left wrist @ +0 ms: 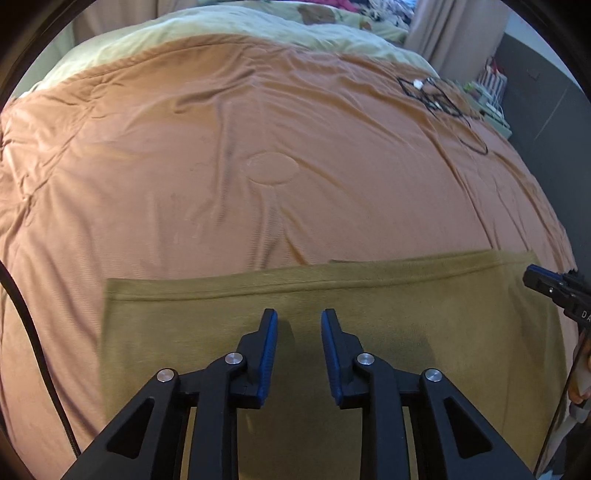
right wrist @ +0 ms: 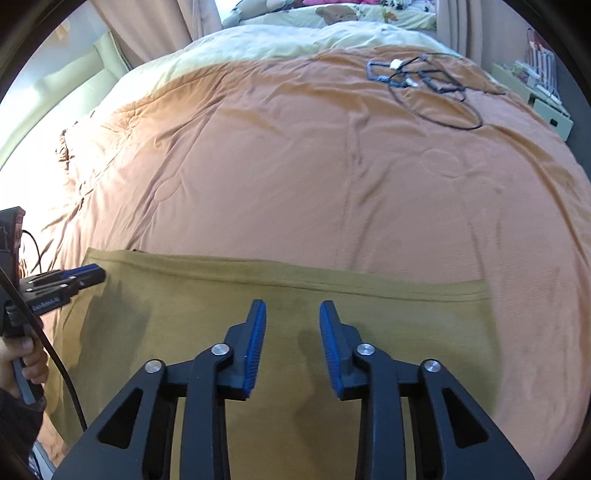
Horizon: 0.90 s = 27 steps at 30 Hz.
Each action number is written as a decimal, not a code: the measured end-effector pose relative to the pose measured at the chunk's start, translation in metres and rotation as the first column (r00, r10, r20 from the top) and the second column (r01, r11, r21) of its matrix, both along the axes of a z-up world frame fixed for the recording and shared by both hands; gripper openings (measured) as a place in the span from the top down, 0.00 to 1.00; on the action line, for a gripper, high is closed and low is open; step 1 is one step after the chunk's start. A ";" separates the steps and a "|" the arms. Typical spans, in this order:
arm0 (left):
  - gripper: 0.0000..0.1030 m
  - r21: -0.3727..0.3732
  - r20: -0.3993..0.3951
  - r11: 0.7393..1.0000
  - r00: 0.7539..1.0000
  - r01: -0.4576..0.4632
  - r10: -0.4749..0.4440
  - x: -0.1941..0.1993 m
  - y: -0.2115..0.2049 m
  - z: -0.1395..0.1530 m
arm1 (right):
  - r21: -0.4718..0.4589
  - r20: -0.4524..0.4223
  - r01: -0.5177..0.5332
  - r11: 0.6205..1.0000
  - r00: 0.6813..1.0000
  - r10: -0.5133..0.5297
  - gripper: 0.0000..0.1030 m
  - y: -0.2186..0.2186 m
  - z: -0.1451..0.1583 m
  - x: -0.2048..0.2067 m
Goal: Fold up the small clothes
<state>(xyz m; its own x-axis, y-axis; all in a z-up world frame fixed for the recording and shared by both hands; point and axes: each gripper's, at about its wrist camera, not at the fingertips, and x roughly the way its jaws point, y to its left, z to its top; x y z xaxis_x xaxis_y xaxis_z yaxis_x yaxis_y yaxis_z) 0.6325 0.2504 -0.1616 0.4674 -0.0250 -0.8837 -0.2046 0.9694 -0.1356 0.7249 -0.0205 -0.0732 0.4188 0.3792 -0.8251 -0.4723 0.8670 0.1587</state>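
Note:
An olive-green garment (left wrist: pixel 406 314) (right wrist: pixel 406 332) lies flat on the bed, its straight hemmed edge on the far side. My left gripper (left wrist: pixel 299 314) hovers over the garment's left half, open, with only cloth showing through the gap between its blue pads. My right gripper (right wrist: pixel 292 304) hangs over the right half, also open and holding nothing. Each gripper shows in the other's view: the right gripper (left wrist: pixel 533 277) by the garment's right edge, the left gripper (right wrist: pixel 96 275) by its left edge, held by a hand (right wrist: pixel 26 362).
An orange quilt (left wrist: pixel 258 147) (right wrist: pixel 332 166) covers the bed beyond the garment. Tangled black cables (left wrist: pixel 436 96) (right wrist: pixel 424 81) lie at its far right. Pale green bedding (left wrist: pixel 184 33) sits behind, and shelves with boxes (right wrist: pixel 543 96) stand right of the bed. A black cord (left wrist: pixel 33 332) runs down the left.

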 end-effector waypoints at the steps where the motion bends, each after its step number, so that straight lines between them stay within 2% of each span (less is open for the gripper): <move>1: 0.75 0.001 -0.005 1.000 1.000 0.005 -0.005 0.003 -0.003 -0.004 | -0.002 -0.007 -0.006 1.000 1.000 0.006 0.78 0.005 -0.003 0.002; 6: 0.76 0.014 -0.037 1.000 0.999 0.012 -0.012 0.017 -0.010 -0.024 | -0.039 -0.043 -0.027 0.999 0.999 0.026 0.80 0.037 -0.028 0.020; 13: 0.77 0.023 -0.031 0.999 0.999 -0.040 0.041 0.033 -0.006 -0.026 | -0.069 -0.045 0.048 0.996 0.998 -0.051 0.80 0.059 -0.045 0.050; 17: 0.76 0.017 -0.048 0.999 0.998 -0.045 0.045 0.025 -0.010 -0.019 | -0.074 -0.049 0.058 0.996 0.997 -0.062 0.80 0.064 -0.040 0.043; 20: 0.67 0.003 -0.060 1.000 0.998 -0.023 0.023 0.011 -0.015 -0.018 | -0.066 -0.107 -0.009 0.998 0.994 0.002 0.78 0.064 -0.037 0.028; 21: 0.64 0.003 -0.065 1.000 0.998 -0.020 0.020 0.003 -0.016 -0.017 | -0.067 -0.113 -0.018 0.998 0.994 0.011 0.77 0.063 -0.037 0.025; 23: 0.59 0.002 -0.072 1.000 0.997 -0.015 0.015 -0.008 -0.019 -0.017 | -0.096 -0.108 -0.046 0.994 0.994 0.035 0.65 0.063 -0.036 0.012; 24: 0.52 0.000 -0.076 1.000 0.997 -0.011 0.011 -0.014 -0.021 -0.017 | -0.107 -0.104 -0.062 0.992 0.993 0.050 0.50 0.063 -0.037 0.004; 25: 0.45 -0.001 -0.080 1.000 0.997 -0.009 0.009 -0.022 -0.023 -0.017 | -0.111 -0.099 -0.071 0.991 0.993 0.060 0.42 0.062 -0.036 -0.003; 27: 0.38 0.006 -0.084 1.000 0.996 -0.006 0.007 -0.035 -0.027 -0.017 | -0.124 -0.095 -0.086 0.989 0.993 0.075 0.42 0.059 -0.035 -0.015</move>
<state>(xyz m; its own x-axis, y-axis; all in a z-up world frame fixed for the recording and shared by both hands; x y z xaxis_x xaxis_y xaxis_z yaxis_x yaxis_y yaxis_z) 0.5972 0.2233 -0.1791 0.3920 -0.0170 -0.9198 -0.2214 0.9687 -0.1123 0.7097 0.0382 -0.1087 0.3130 0.2976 -0.9019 -0.5301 0.8427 0.0941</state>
